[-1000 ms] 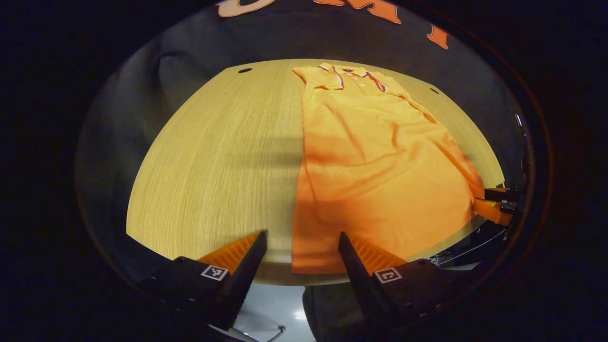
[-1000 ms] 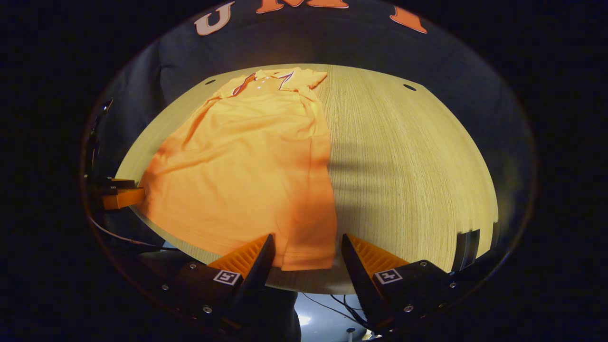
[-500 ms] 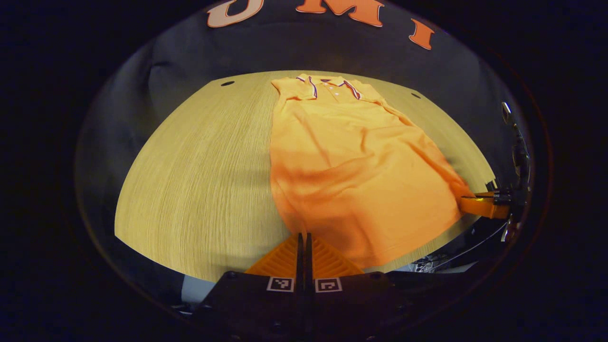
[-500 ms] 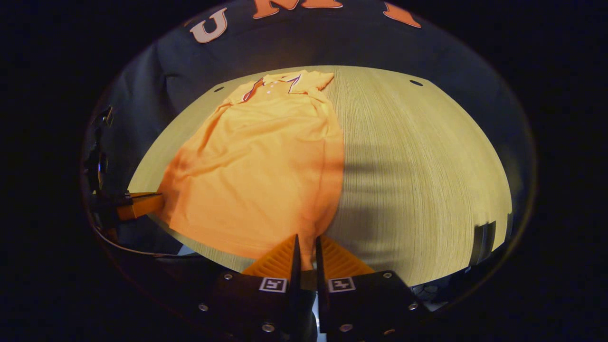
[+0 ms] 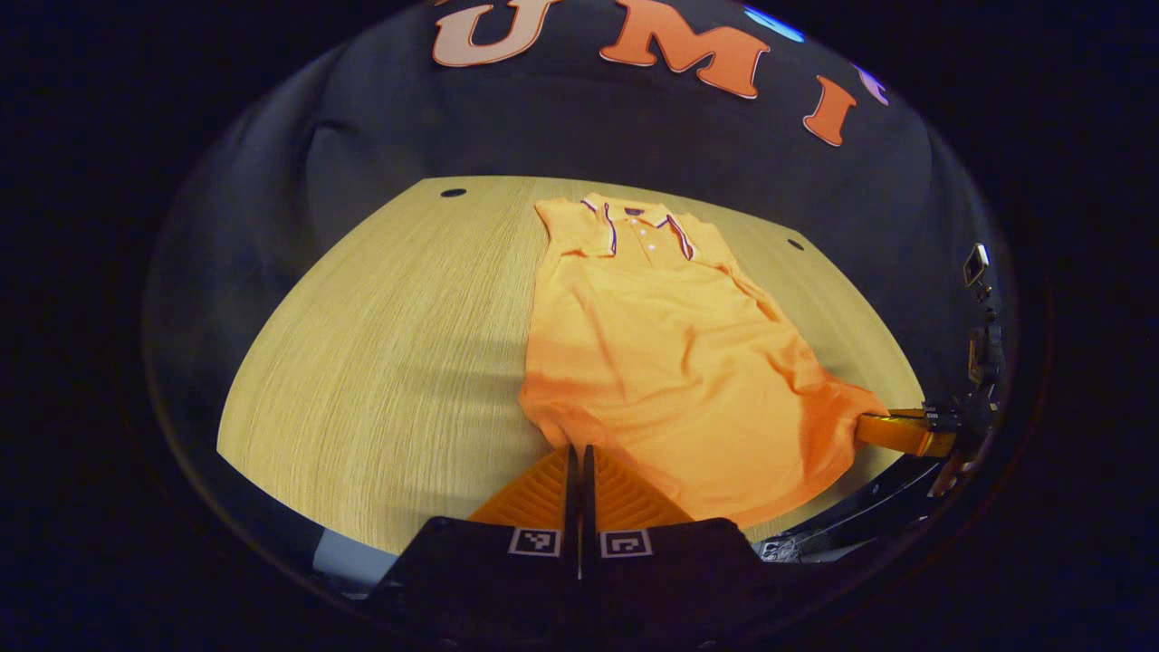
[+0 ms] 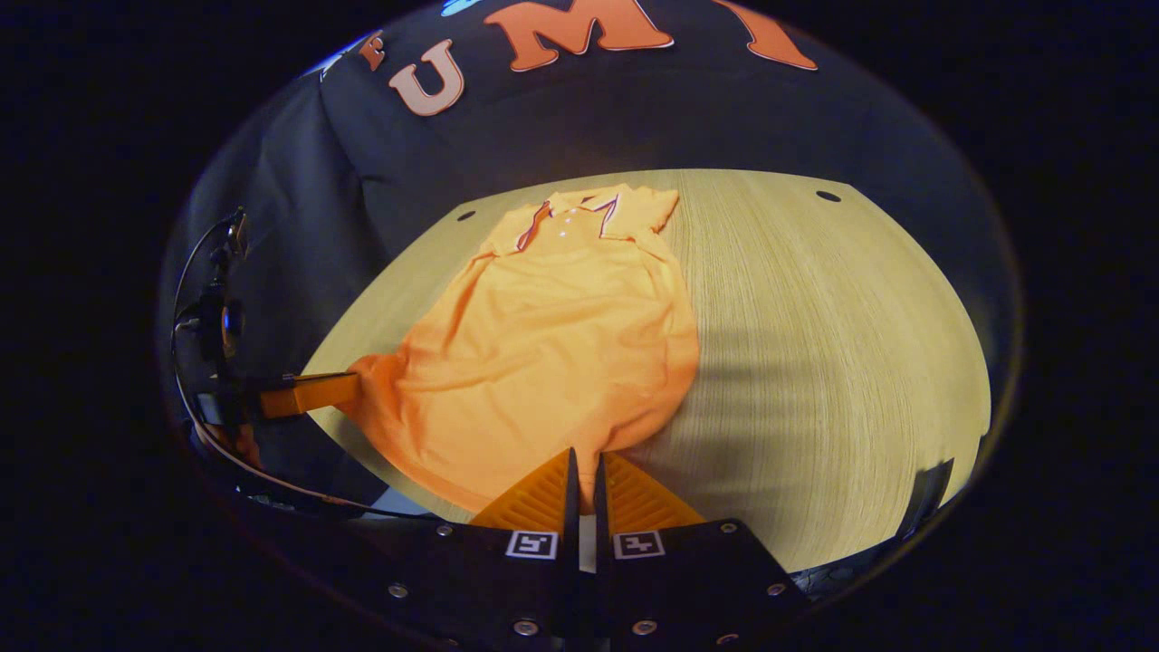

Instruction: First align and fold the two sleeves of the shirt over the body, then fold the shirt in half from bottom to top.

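An orange polo shirt [image 5: 670, 362] lies lengthwise on the wooden table [image 5: 389, 362], collar at the far end, both sleeves folded in over the body. My left gripper [image 5: 578, 451] is shut on the shirt's near left hem corner and holds it off the table. In the right gripper view the same shirt [image 6: 552, 353] shows, with my right gripper [image 6: 584, 455] shut on the near right hem corner. The right gripper [image 5: 892, 430] also appears far right in the left gripper view. The left gripper [image 6: 308, 394] appears at the left of the right gripper view. The hem sags between the two.
The table [image 6: 815, 362] is wide, with bare wood on either side of the shirt. Small dark holes [image 5: 452, 192] mark its far corners. Black cloth hangs behind it. A cable [image 6: 272, 480] trails below the left gripper.
Both grippers closed on the hem corners about half a second ago. Since then they have risen and carried the hem off the table, toward the collar.
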Demonstrator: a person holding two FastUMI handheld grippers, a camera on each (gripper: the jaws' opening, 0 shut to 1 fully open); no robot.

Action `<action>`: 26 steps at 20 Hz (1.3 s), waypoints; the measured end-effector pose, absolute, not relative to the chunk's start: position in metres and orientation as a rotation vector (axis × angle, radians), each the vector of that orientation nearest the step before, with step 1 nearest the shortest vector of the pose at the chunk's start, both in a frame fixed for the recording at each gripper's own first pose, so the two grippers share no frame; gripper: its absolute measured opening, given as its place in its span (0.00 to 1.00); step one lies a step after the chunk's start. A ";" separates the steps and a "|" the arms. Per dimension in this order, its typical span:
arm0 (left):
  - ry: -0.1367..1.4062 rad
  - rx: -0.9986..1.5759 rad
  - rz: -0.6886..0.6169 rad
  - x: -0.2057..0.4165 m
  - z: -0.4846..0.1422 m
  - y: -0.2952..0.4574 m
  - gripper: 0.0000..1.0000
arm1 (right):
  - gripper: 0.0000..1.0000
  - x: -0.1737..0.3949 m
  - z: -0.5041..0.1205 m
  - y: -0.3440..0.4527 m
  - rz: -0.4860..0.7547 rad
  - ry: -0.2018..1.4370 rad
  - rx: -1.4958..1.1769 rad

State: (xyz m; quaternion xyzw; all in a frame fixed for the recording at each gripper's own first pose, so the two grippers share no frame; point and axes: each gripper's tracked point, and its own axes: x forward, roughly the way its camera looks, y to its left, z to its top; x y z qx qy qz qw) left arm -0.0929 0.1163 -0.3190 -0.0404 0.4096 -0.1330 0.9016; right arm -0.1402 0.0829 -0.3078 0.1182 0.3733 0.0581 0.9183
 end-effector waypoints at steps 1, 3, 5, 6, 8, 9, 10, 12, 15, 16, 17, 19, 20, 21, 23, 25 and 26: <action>0.826 -0.097 -0.282 -0.084 -0.313 0.113 0.01 | 0.08 -0.134 -0.303 0.082 0.120 0.751 0.257; 0.794 -0.112 -0.293 -0.069 -0.297 0.110 0.02 | 0.08 -0.119 -0.291 0.079 0.116 0.715 0.280; 0.752 -0.100 -0.308 -0.052 -0.279 0.109 0.01 | 0.08 -0.108 -0.276 0.075 0.118 0.680 0.289; 0.735 -0.098 -0.318 -0.044 -0.271 0.108 0.01 | 0.08 -0.101 -0.268 0.073 0.116 0.664 0.288; 0.702 -0.099 -0.329 -0.024 -0.257 0.105 0.01 | 0.08 -0.086 -0.256 0.072 0.120 0.637 0.293; 0.691 -0.096 -0.328 -0.017 -0.252 0.106 0.01 | 0.08 -0.084 -0.252 0.070 0.117 0.628 0.294; 0.685 -0.094 -0.334 -0.008 -0.249 0.106 0.01 | 0.08 -0.084 -0.247 0.071 0.120 0.618 0.300; 0.679 -0.097 -0.349 0.002 -0.249 0.101 0.01 | 0.06 -0.064 -0.242 0.067 0.089 0.587 0.291; 0.721 -0.097 -0.357 0.005 -0.259 0.104 0.01 | 0.04 -0.072 -0.278 0.082 0.142 0.726 0.230; 0.727 -0.102 -0.355 0.008 -0.262 0.105 0.01 | 0.04 -0.079 -0.286 0.088 0.155 0.754 0.219; 0.731 -0.104 -0.349 0.010 -0.264 0.108 0.01 | 0.03 -0.085 -0.292 0.090 0.156 0.773 0.204; 0.736 -0.116 -0.343 0.010 -0.266 0.110 0.01 | 0.00 -0.092 -0.294 0.096 0.160 0.778 0.212; 0.740 -0.118 -0.345 0.009 -0.266 0.110 0.01 | 0.04 -0.098 -0.291 0.101 0.169 0.791 0.222; 0.744 -0.116 -0.345 0.008 -0.267 0.111 0.01 | 0.02 -0.097 -0.292 0.097 0.146 0.778 0.198; 0.737 -0.114 -0.346 0.011 -0.265 0.109 0.02 | 0.01 -0.095 -0.288 0.096 0.139 0.765 0.207; 0.728 -0.113 -0.353 0.014 -0.262 0.105 0.02 | 0.01 -0.092 -0.279 0.093 0.120 0.735 0.217; 0.721 -0.113 -0.355 0.015 -0.259 0.104 0.01 | 0.02 -0.088 -0.275 0.087 0.101 0.716 0.215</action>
